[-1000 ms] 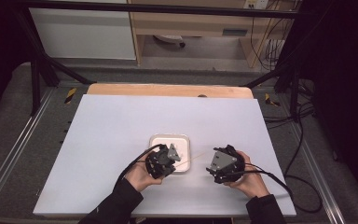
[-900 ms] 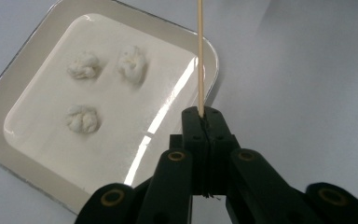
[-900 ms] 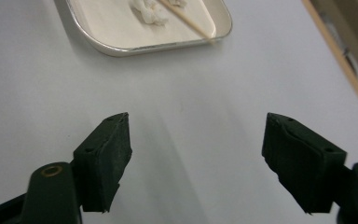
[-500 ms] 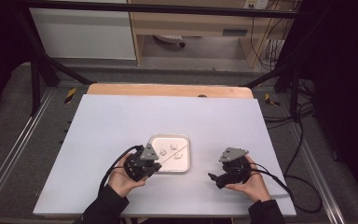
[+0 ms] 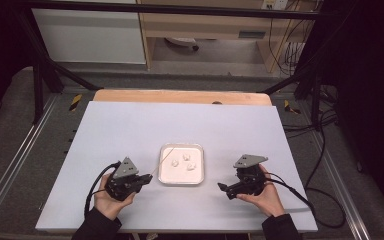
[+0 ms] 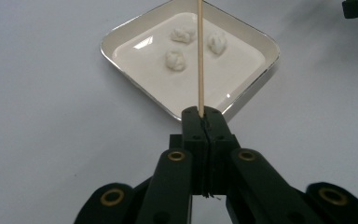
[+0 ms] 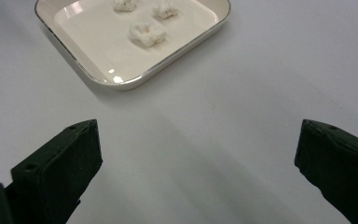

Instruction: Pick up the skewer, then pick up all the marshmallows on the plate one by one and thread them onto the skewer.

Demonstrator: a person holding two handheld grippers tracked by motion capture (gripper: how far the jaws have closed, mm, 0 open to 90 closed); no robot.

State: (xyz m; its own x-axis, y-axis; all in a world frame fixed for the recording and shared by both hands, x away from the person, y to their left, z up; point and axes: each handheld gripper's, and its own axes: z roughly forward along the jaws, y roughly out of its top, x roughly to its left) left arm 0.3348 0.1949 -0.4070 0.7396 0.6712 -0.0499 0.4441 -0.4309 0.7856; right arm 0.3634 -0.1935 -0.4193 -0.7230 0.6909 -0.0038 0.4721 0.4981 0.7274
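Observation:
A white square tray point(image 5: 198, 179) on the table holds three white lumps point(image 5: 185, 161). My left gripper point(image 5: 147, 179) lies to its left, shut on a thin wooden skewer point(image 5: 162, 162) that slants over the tray's near left corner. In the left gripper view the jaws point(image 6: 204, 114) pinch the skewer point(image 6: 199, 56), which runs up over the tray point(image 6: 121, 39) between the lumps point(image 6: 175, 59). My right gripper point(image 5: 225, 191) rests to the right of the tray; its jaws point(image 7: 196, 158) have just been opening and stand wide with nothing between them, the tray point(image 7: 135, 81) ahead.
The white table top point(image 5: 130, 125) has free room all round the tray. A wooden strip point(image 5: 180, 96) edges its far side. Cables point(image 5: 300, 195) trail from the right gripper over the table's right edge. Metal frame rails point(image 5: 10, 165) run along both sides.
My left gripper has drawn back leftward from above the tray, the skewer still in its jaws. The right hand has stayed put while its jaws opened.

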